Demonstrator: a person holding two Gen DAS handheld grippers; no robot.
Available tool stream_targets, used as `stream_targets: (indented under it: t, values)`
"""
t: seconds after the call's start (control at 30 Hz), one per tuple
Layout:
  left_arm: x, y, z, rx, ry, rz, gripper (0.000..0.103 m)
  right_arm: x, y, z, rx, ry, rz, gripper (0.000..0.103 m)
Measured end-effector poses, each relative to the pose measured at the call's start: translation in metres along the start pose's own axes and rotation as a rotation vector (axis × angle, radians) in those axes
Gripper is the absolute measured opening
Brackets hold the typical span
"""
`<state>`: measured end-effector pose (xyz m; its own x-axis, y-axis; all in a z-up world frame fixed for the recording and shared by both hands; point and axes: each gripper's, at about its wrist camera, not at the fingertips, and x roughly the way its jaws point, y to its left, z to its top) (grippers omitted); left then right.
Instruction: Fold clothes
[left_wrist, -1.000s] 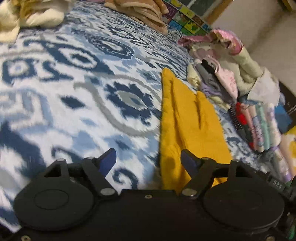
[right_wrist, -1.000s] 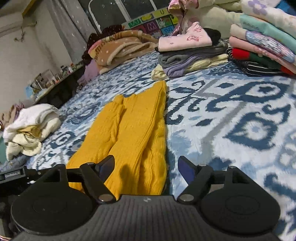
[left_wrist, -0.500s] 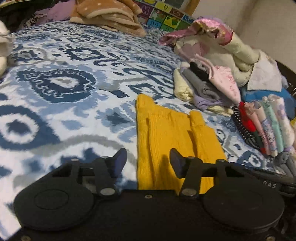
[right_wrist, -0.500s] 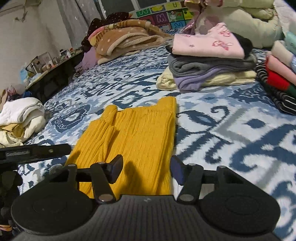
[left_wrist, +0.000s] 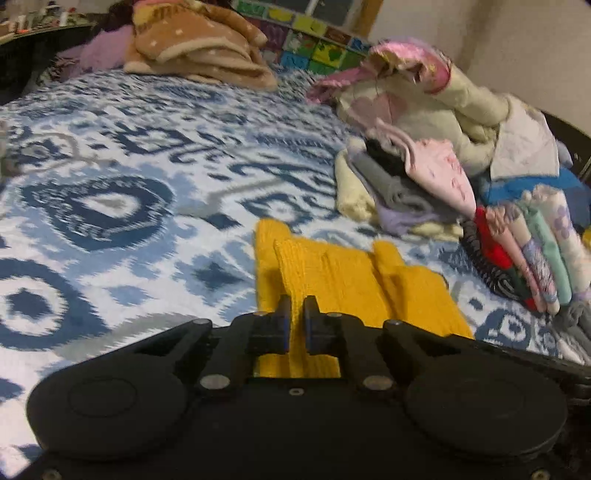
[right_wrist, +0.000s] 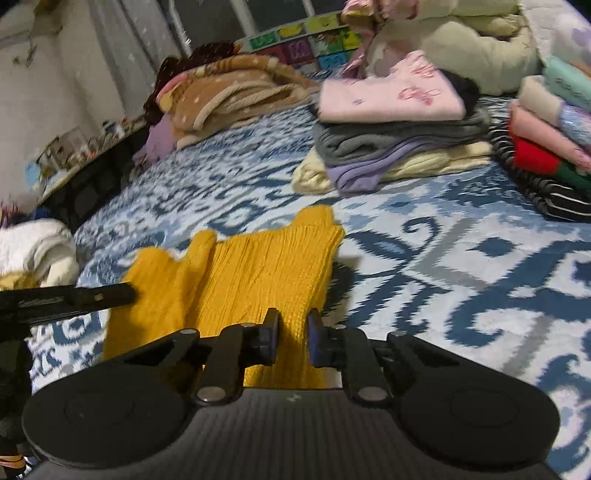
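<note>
Left wrist view, nearest first: the left gripper (left_wrist: 294, 314) sits at lower centre, its jaws having just closed onto a raised ridge of the yellow knit garment (left_wrist: 354, 280), which is pinched between the blue pads. That garment lies on the blue-and-white patterned bedspread (left_wrist: 110, 206), its long axis running from the lower centre of the frame up and away, its narrow far end pointing toward the upper centre. Its near edge is hidden behind the gripper body.

Right wrist view: the right gripper (right_wrist: 292, 336) has likewise just been closing and clamps the garment's (right_wrist: 258, 273) near right edge between its pads. One black bar, part of the other tool (right_wrist: 74, 297), crosses the garment's left side at mid-left; its own end is cut off by the frame.

Farther off, two stacks of folded clothes stand at the right: a stack topped by a pink piece (right_wrist: 391, 96), and a striped-and-coloured stack (right_wrist: 546, 147) cut off at the right edge. One brown dotted blanket (right_wrist: 229, 96) lies at the upper left centre. Motion blur softens everything in the distance.
</note>
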<state>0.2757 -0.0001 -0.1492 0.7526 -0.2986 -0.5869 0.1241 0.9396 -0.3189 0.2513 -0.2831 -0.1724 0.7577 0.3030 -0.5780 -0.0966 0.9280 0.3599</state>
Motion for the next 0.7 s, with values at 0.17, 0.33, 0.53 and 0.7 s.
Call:
stream_targets:
  t: [0.17,0.33,0.53,0.7]
  values:
    - [-0.039,0.025,0.007,-0.042,-0.072,0.031,0.005,-0.035,-0.018,0.004,0.065,-0.066,-0.018,0.010]
    - [-0.073,0.056,0.007,-0.089,-0.120,0.072,0.005,-0.059,-0.038,0.006,0.103,-0.097,-0.042,0.010]
    - [-0.108,0.091,0.002,-0.132,-0.168,0.120,0.005,-0.086,-0.059,0.006,0.124,-0.136,-0.082,0.010]
    - [-0.132,0.117,-0.005,-0.158,-0.192,0.174,0.005,-0.103,-0.084,0.001,0.151,-0.163,-0.140,0.010]
